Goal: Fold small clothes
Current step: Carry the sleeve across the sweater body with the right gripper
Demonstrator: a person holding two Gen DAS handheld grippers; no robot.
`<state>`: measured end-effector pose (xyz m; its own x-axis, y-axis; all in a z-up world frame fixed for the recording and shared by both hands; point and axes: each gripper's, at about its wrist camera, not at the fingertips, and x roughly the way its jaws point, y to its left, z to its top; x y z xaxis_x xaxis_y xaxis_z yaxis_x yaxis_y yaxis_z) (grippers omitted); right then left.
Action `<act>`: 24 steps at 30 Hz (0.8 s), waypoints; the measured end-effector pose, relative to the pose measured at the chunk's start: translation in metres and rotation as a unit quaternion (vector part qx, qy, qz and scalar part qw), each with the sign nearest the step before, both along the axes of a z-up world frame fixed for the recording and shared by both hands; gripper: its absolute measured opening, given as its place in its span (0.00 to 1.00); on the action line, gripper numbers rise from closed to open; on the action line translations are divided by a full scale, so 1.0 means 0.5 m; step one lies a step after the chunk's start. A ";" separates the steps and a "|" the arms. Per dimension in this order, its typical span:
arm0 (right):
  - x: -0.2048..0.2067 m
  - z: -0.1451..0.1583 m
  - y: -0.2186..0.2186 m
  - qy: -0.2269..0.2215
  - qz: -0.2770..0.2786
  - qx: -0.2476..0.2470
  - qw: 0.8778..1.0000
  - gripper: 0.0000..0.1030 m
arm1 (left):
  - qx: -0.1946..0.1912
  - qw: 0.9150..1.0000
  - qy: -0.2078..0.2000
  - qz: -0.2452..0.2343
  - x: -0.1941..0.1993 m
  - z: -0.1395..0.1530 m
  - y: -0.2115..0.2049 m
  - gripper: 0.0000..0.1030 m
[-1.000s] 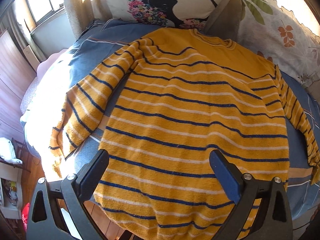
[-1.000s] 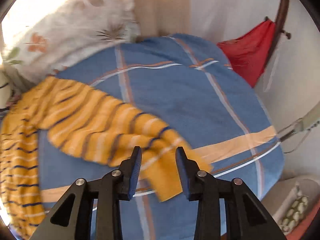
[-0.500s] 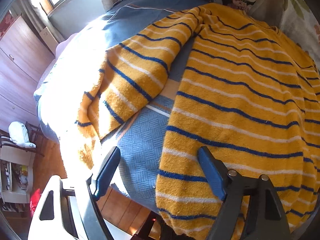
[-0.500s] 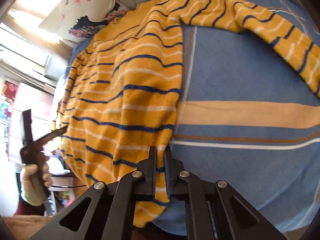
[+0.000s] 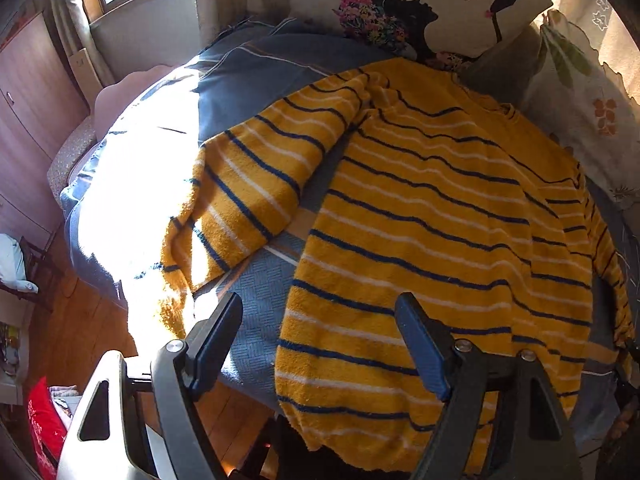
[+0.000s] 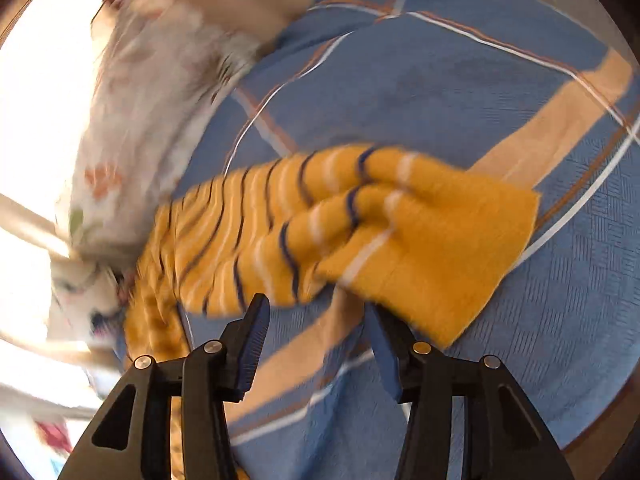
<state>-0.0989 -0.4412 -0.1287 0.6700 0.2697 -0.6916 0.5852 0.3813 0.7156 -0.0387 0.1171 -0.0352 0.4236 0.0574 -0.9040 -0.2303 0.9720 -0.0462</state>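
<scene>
A yellow sweater (image 5: 432,216) with navy and white stripes lies spread flat on the blue bed, its hem hanging over the near edge. Its left sleeve (image 5: 248,192) lies angled out to the left. My left gripper (image 5: 320,328) is open and empty, just above the sweater's lower left corner. In the right wrist view the sweater's right sleeve (image 6: 360,232) lies bunched on the bedspread, cuff to the right. My right gripper (image 6: 316,320) is open and empty, right at the sleeve's near edge. The view is blurred by motion.
The blue plaid bedspread (image 6: 460,80) covers the bed. Printed pillows (image 5: 420,4) stand at the head, and a floral pillow (image 6: 132,128) lies beside the right sleeve. Wooden floor (image 5: 80,340) and a wardrobe (image 5: 28,120) are at the left. Bright sun washes out the bed's left side.
My right gripper, shut at the sweater's hem half a second ago, has opened and swung over to the right sleeve. My left gripper stays open and has shifted slightly by the lower left corner.
</scene>
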 end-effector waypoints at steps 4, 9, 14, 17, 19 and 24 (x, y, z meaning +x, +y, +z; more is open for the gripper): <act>0.006 -0.009 -0.055 -0.009 -0.050 0.009 0.999 0.52 | 0.008 1.000 -0.009 -0.028 0.014 0.017 -0.051 0.76; 0.039 0.012 -0.092 0.009 -0.034 -0.043 0.998 0.08 | 0.015 0.999 -0.010 -0.044 0.021 0.025 -0.091 0.76; 0.004 0.051 -0.193 0.028 -0.080 -0.103 0.991 0.07 | 0.010 0.999 -0.009 -0.044 0.024 0.028 -0.100 0.76; 0.016 0.070 -0.224 0.024 -0.087 -0.109 0.990 0.07 | 0.008 0.999 -0.009 -0.038 0.028 0.025 -0.090 0.76; 0.047 0.097 -0.211 0.025 -0.064 -0.140 0.988 0.06 | 0.007 0.999 -0.009 -0.034 0.032 0.023 -0.078 0.76; 0.166 0.193 -0.079 -0.024 0.047 -0.205 0.977 0.06 | -0.001 1.000 -0.014 -0.018 0.038 0.025 -0.039 0.76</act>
<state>-0.0161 -0.4805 -0.0320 0.6895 0.0376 -0.7233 0.5044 0.6918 0.5168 -0.0196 0.0977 -0.0227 0.4505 0.0394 -0.8919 -0.1936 0.9796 -0.0545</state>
